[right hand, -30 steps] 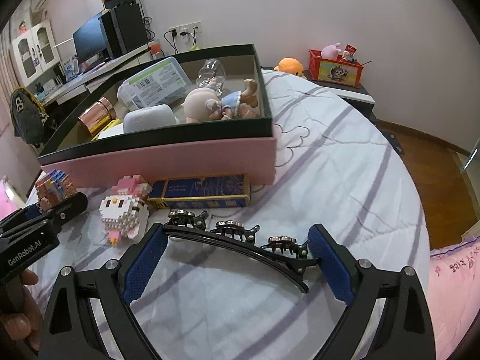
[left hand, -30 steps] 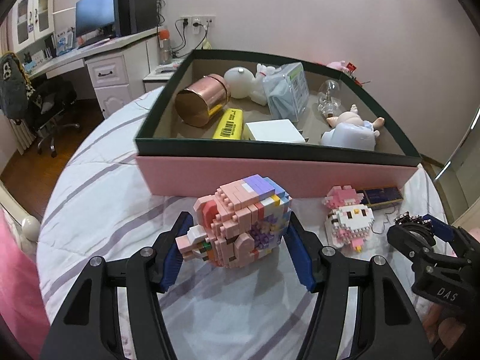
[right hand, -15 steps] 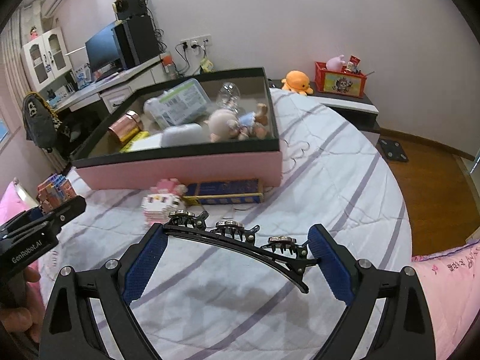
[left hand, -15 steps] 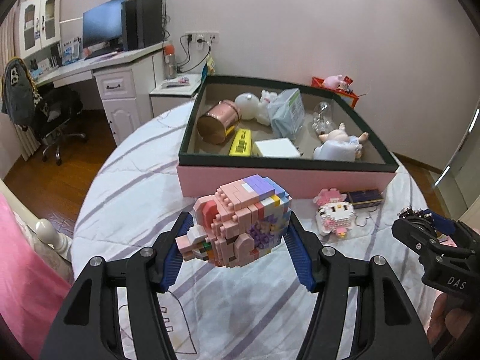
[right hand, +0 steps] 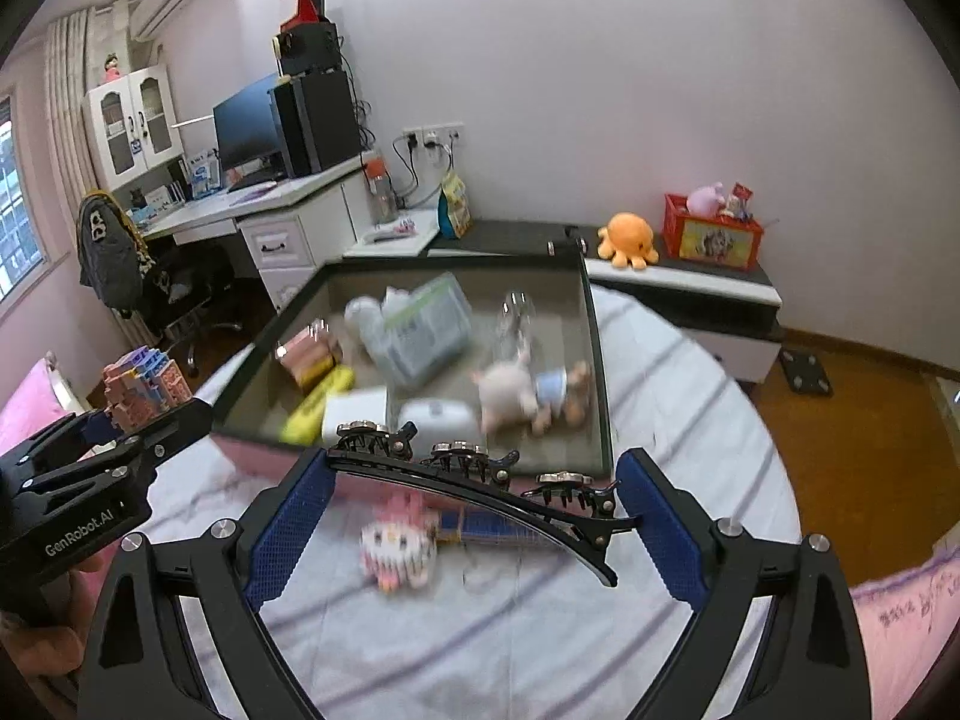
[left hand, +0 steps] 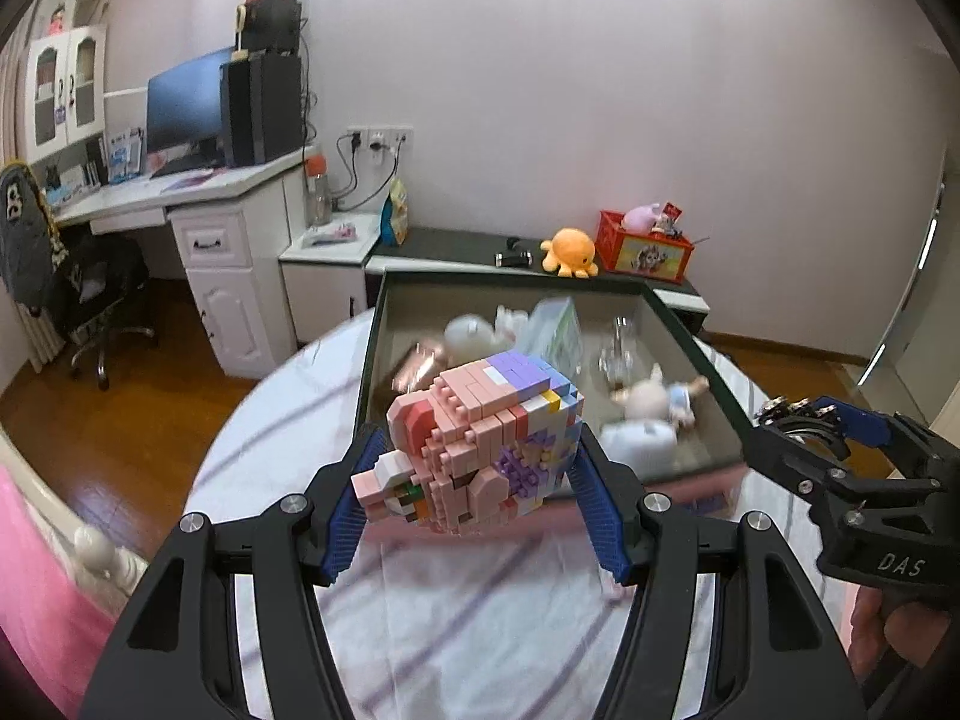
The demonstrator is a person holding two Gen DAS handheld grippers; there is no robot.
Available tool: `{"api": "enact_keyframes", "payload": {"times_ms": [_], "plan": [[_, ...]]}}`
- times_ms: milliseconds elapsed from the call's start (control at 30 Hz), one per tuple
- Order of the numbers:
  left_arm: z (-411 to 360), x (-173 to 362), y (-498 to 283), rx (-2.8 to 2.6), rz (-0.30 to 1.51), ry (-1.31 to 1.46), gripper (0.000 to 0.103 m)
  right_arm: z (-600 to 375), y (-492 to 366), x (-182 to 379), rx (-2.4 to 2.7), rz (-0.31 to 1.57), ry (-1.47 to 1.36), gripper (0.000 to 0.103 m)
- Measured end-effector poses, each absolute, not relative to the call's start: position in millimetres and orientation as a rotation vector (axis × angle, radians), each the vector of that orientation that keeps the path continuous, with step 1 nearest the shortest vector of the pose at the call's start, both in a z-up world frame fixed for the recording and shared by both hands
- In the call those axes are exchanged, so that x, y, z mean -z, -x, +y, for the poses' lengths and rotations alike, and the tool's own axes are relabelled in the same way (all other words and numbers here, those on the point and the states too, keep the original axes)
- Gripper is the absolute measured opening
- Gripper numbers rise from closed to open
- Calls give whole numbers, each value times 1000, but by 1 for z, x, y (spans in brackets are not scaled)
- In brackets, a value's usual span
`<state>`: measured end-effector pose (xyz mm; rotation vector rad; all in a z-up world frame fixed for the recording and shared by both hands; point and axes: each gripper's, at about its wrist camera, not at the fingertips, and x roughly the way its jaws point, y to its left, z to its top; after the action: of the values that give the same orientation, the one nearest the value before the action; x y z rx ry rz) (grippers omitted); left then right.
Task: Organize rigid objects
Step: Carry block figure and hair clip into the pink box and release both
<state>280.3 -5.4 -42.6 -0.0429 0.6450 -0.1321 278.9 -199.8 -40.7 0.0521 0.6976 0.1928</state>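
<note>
While the left tongs (left hand: 474, 489) are clamping one pink brick-built figure (left hand: 474, 450), the right tongs (right hand: 474, 507), spread wide, are gripping one long black hair clip (right hand: 480, 483) end to end. Both are hanging over the striped bed (right hand: 678, 390) before the pink box (right hand: 591, 324). Only the right view is showing a second brick figure (right hand: 399, 546) lying by the box's near edge.

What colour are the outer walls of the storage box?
Pink, with a dark green rim; the box shows this best in the right wrist view.
</note>
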Motion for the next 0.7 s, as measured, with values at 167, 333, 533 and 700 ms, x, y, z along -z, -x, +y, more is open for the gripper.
{"api": "enact_keyframes", "payload": {"times_ms": [167, 333, 533, 700], "plan": [[-10, 42, -312, 141, 648, 43, 63, -196, -315, 41, -196, 708, -45, 95], [-18, 46, -342, 143, 659, 38, 63, -195, -348, 45, -193, 720, -43, 95], [-24, 66, -375, 144, 710, 34, 63, -195, -383, 62, -186, 761, -53, 96], [-29, 90, -393, 148, 774, 31, 63, -195, -400, 84, -176, 817, -59, 96]]}}
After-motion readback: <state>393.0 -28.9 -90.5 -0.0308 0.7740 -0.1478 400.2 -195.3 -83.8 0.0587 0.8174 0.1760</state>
